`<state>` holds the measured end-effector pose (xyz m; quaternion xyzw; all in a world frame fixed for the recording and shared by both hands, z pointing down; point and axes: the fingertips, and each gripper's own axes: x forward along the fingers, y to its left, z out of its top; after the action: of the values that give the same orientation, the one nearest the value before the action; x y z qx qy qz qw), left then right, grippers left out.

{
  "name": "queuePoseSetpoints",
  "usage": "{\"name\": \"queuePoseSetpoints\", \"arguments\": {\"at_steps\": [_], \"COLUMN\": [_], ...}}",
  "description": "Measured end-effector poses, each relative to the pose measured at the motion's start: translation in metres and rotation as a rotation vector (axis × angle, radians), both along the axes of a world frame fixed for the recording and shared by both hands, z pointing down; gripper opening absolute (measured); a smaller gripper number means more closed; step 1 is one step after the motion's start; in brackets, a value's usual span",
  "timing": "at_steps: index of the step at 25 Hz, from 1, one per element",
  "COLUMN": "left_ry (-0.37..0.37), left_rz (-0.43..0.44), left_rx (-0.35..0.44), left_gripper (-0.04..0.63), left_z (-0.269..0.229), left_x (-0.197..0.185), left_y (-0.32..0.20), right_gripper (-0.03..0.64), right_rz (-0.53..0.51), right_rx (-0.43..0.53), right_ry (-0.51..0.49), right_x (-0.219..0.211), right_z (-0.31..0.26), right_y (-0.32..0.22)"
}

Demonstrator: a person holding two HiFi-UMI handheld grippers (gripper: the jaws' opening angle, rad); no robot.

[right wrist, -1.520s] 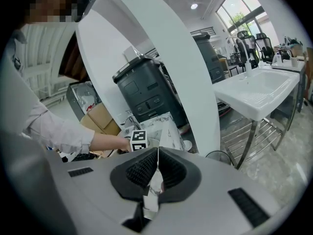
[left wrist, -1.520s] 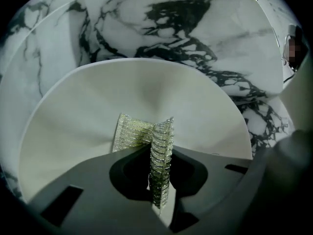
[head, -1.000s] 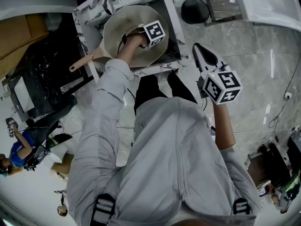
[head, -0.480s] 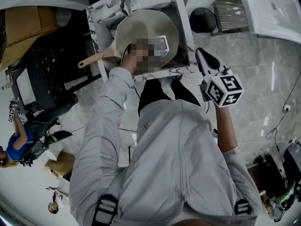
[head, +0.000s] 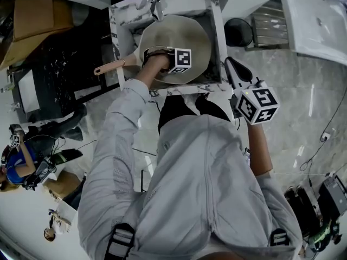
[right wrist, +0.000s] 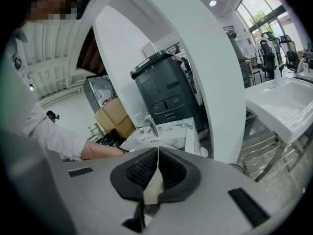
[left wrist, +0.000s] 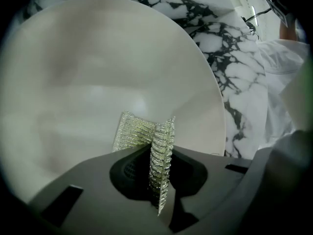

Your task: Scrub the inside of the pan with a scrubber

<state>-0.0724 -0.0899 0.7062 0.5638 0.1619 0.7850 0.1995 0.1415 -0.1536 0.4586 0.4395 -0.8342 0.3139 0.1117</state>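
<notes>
nearest the body, the right claw is pressed together on nothing, in the air well apart from the pan. farther out, the left claw pinches a folded silvery mesh scrubber against the pan's pale inside. the pan sits in the marble worktop basin, its handle pointing left.

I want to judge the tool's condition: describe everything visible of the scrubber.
The scrubber is a thin sheet of pale, silvery-gold mesh with a ribbed, glittering weave that looks like metallic thread. It is folded and stands on edge, pinched between the closed jaws of the left hand-held gripper. One flap fans out to the left past the jaw tips, and its far edge appears to meet the cream inner surface of the pan. Nothing else touches it.
</notes>
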Motion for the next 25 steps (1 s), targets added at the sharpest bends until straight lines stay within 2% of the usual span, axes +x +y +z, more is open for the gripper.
{"name": "queuePoseSetpoints", "arguments": {"at_steps": [4,7,16,19,25], "left_ry": [-0.028,-0.041,-0.059,-0.036,0.017], "left_rz": [-0.014,-0.056,-0.142,-0.148,-0.18], "left_rx": [0.043,0.086,0.277,0.363,0.45], "left_gripper": [0.064,0.064,0.064,0.064,0.064], "left_z": [-0.002,0.0,0.007,0.014,0.023], "left_x": [-0.014,-0.021,-0.027,-0.017,0.005], "left_y": [-0.014,-0.03,-0.086,-0.107,-0.137], "right_gripper": [0.035,0.035,0.035,0.035,0.035], "right_rz": [-0.023,-0.043,-0.081,-0.079,-0.045], "right_rx": [-0.004,-0.008,-0.015,-0.022,-0.039], "right_ry": [-0.001,0.001,0.0,0.003,0.017], "right_x": [-0.005,-0.01,-0.019,-0.016,-0.002], "right_z": [0.002,0.005,0.012,0.014,0.022], "right_y": [-0.008,-0.014,-0.028,-0.029,-0.027]}}
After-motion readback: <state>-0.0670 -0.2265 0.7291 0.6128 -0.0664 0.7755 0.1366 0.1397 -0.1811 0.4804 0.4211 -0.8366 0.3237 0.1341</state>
